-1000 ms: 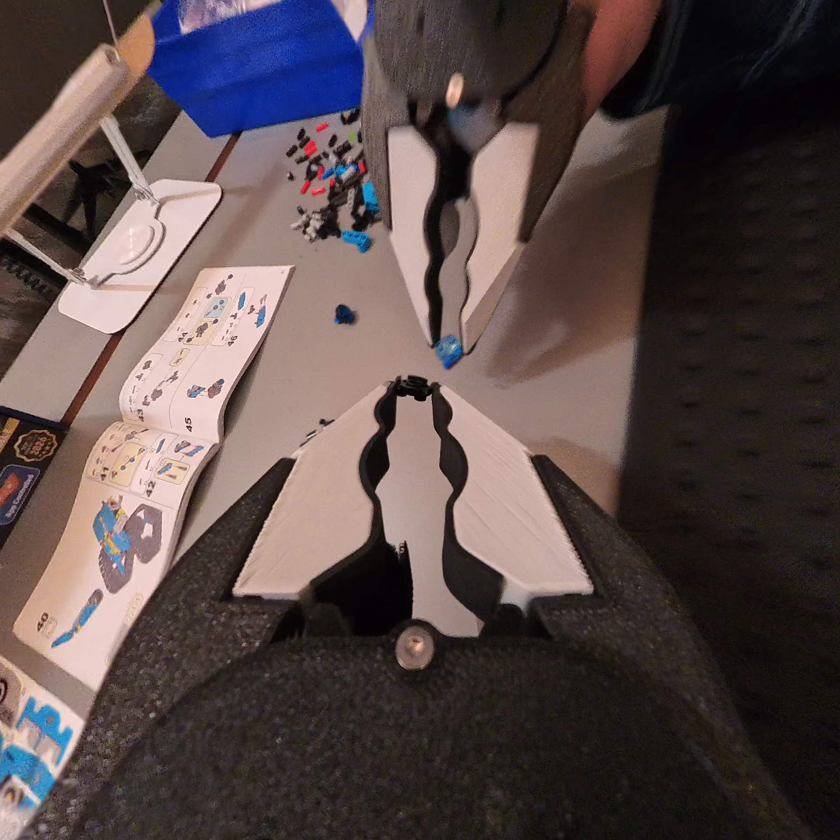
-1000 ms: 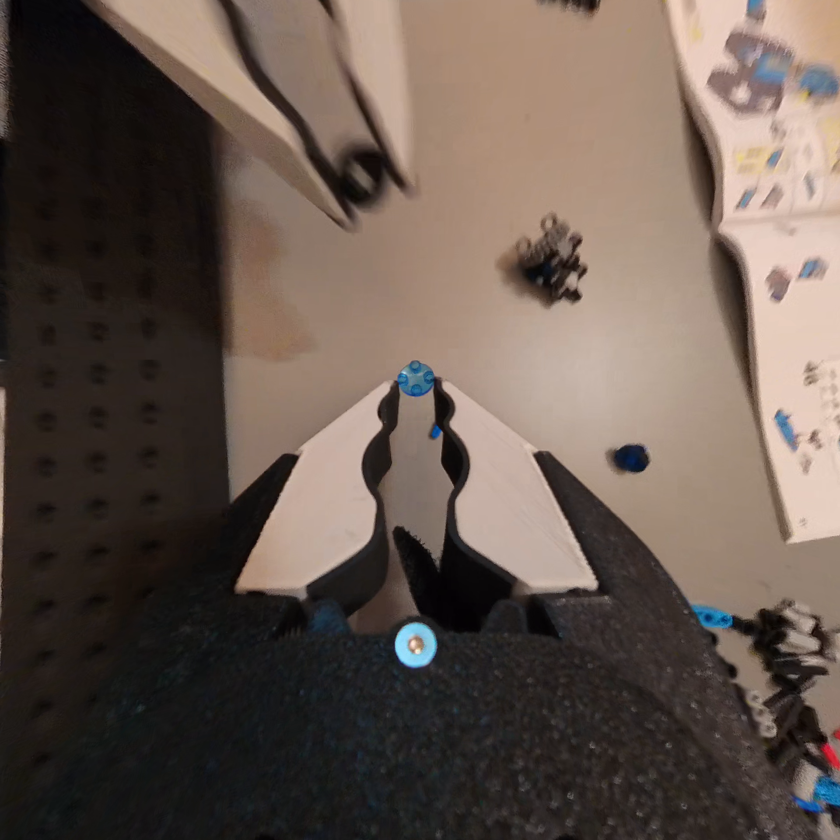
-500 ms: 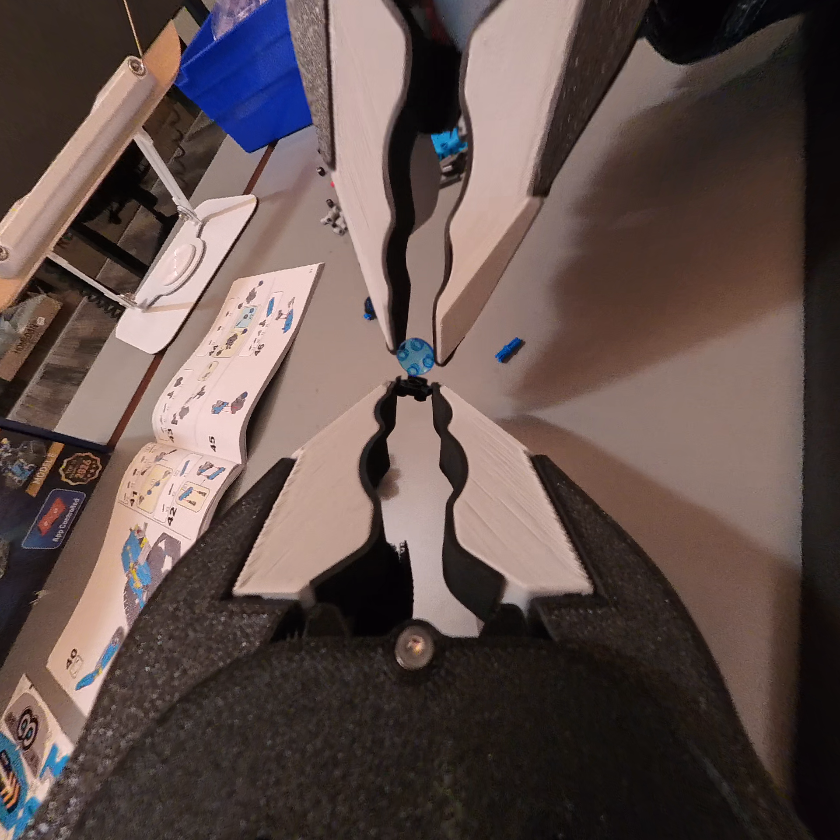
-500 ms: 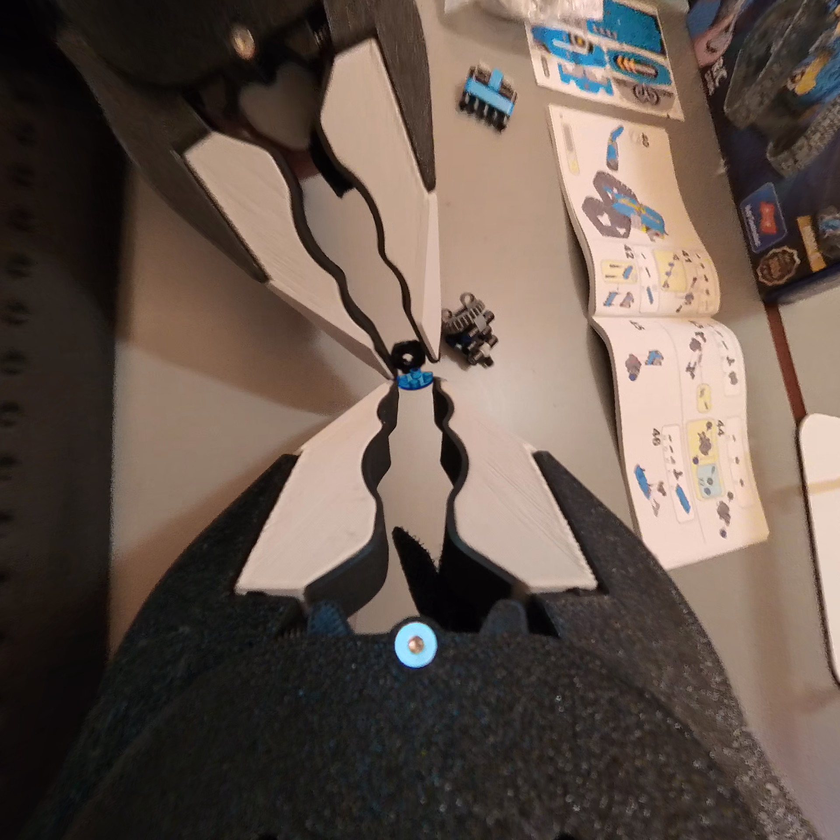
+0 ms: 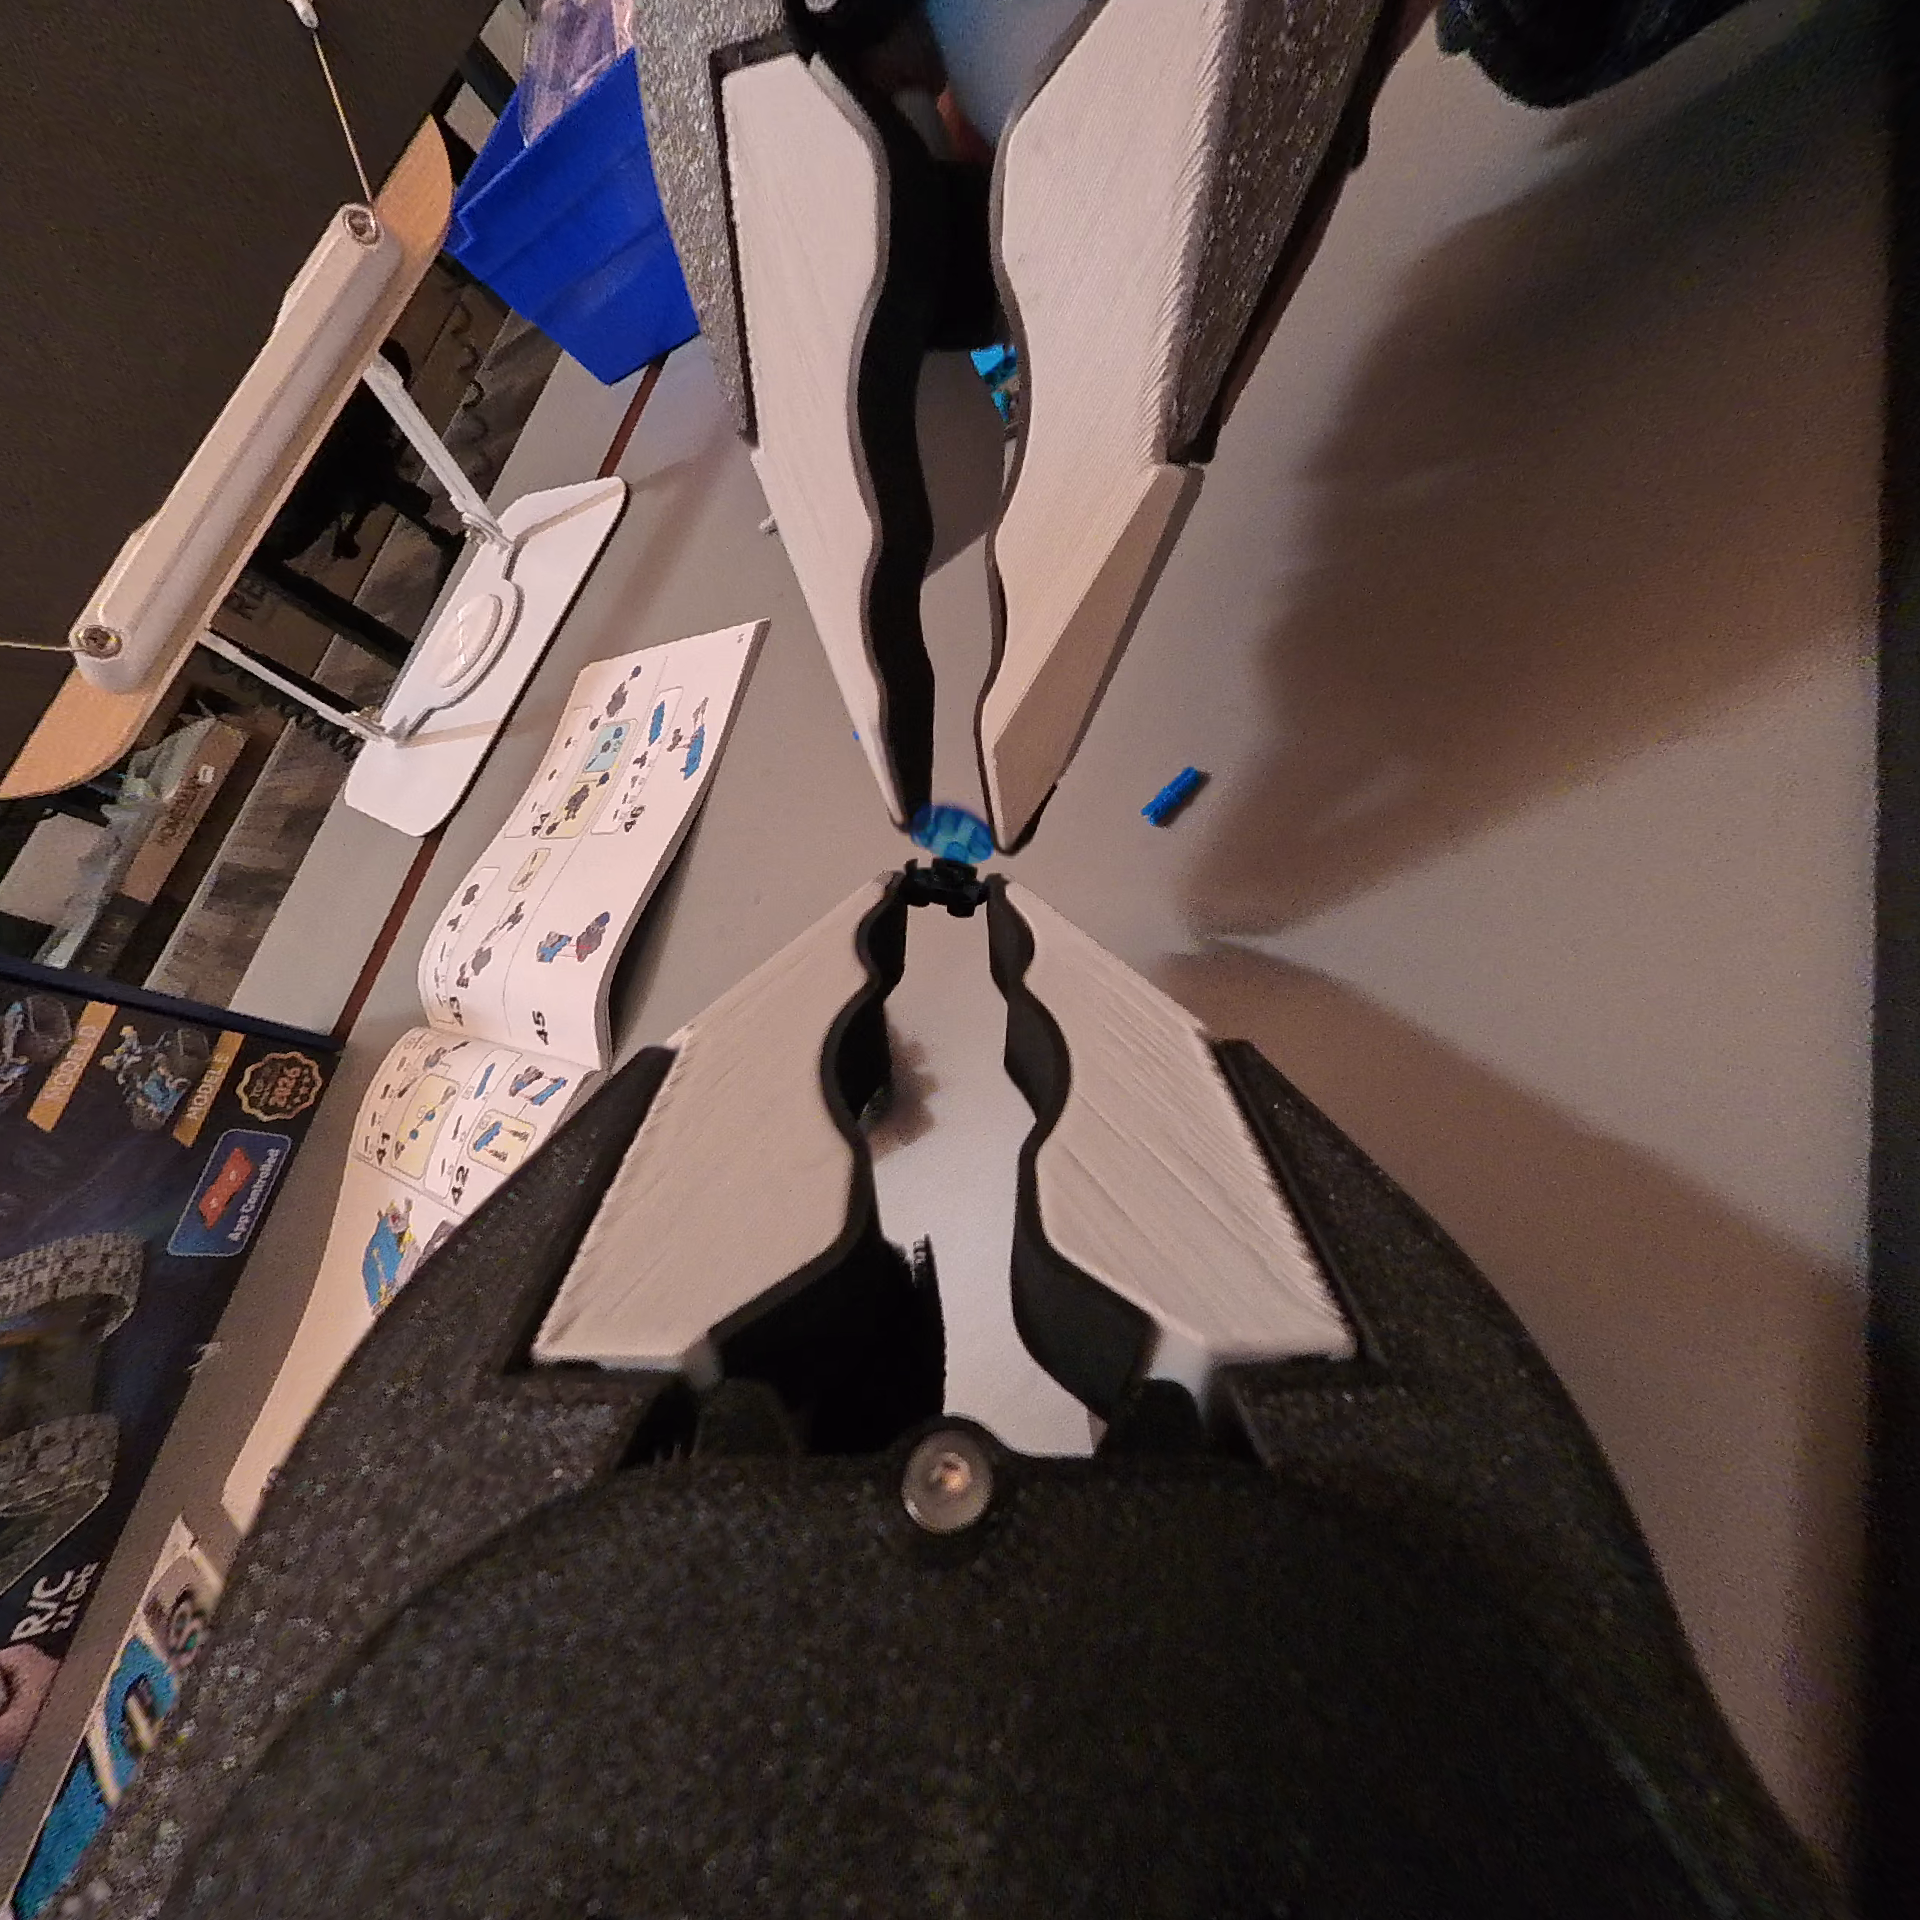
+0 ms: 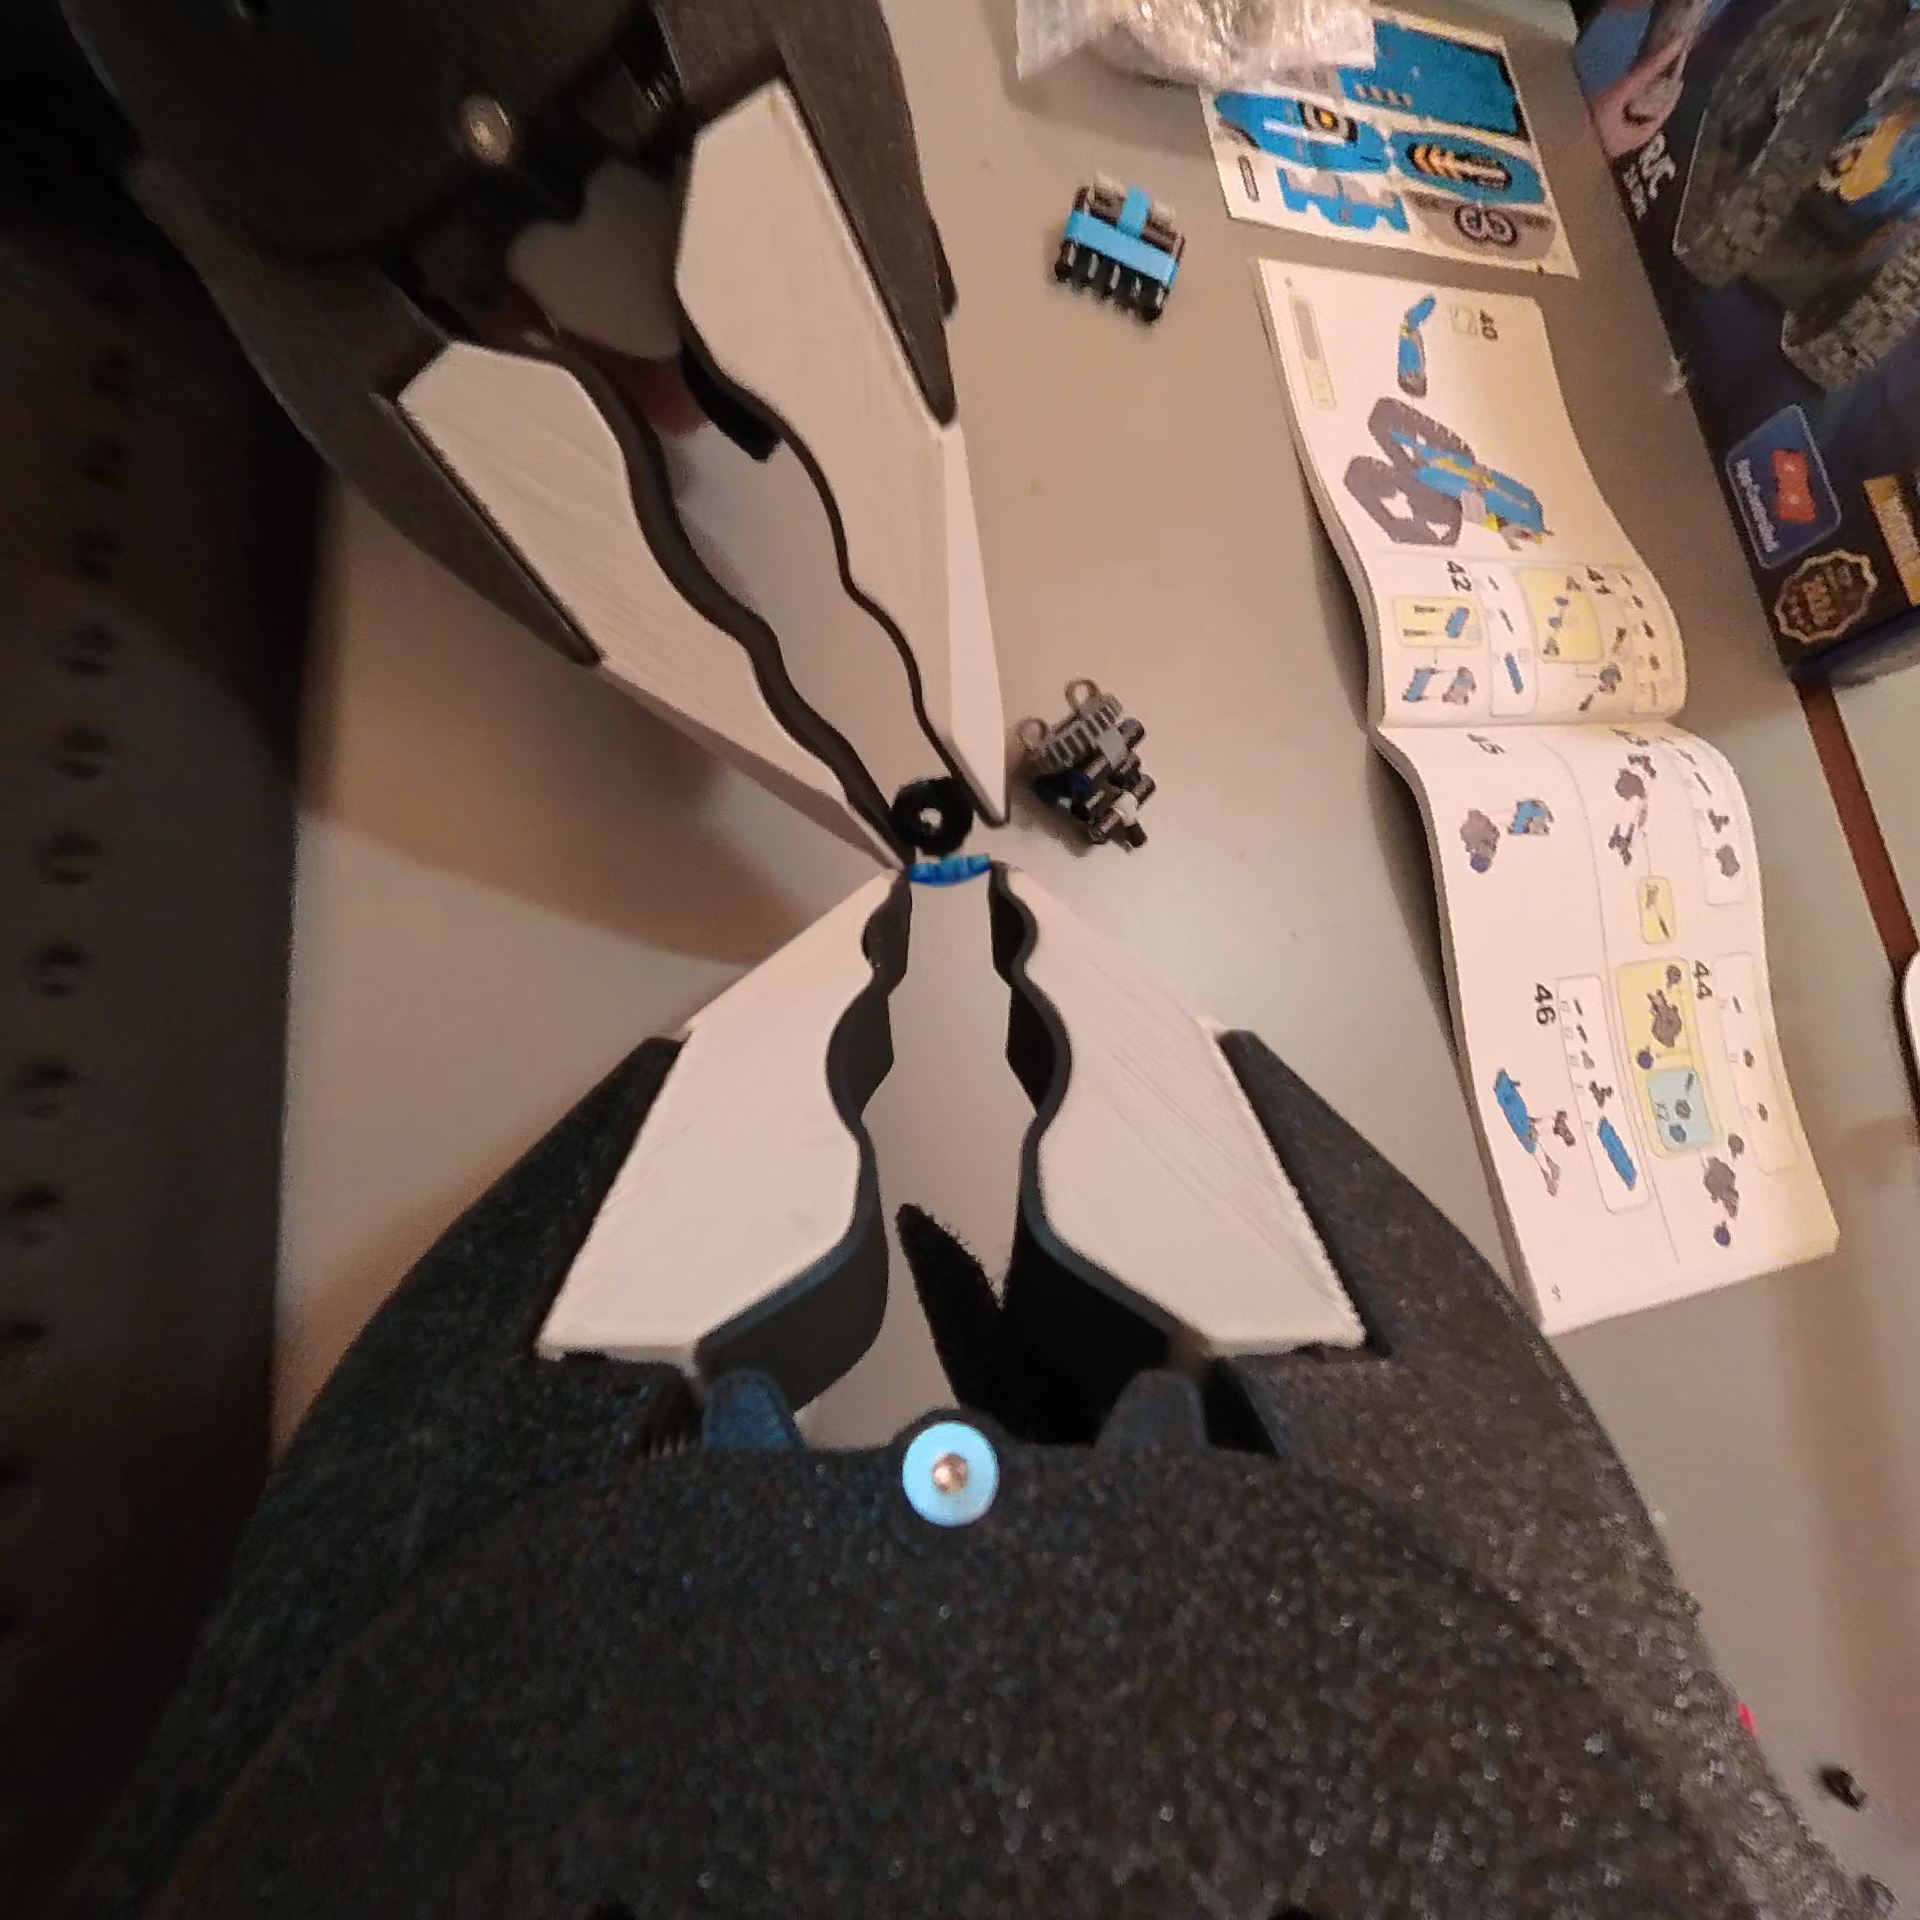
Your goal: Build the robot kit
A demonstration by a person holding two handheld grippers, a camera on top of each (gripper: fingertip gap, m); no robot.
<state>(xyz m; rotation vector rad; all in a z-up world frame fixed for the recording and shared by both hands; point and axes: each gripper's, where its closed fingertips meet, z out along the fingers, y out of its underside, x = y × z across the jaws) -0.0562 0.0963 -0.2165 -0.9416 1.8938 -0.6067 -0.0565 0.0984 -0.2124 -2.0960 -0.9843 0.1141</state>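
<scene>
My left gripper [image 5: 943,891] is shut on a small black round piece [image 5: 943,883], held above the grey table. My right gripper [image 6: 945,871] is shut on a small translucent blue round stud piece [image 6: 945,869]. The two grippers point tip to tip. In the left wrist view the blue piece [image 5: 948,829] sits right above the black piece, nearly touching it. In the right wrist view the black ring-shaped piece [image 6: 930,812] shows just beyond the blue one, between the left gripper's tips.
An open instruction booklet [image 6: 1538,790] lies on the grey table [image 6: 1143,520], with a small black and grey assembly [image 6: 1091,769], a blue-black block [image 6: 1117,244], a sticker sheet [image 6: 1382,135] and a dark box [image 6: 1766,312]. A blue bin [image 5: 571,239], white stand [image 5: 468,644] and loose blue pin [image 5: 1172,796] show. The grippers are tip to tip, or close to it.
Both grippers lifted off the table and swung to face each other. The blue piece and black piece came tip to tip, then closed the last small gap.
</scene>
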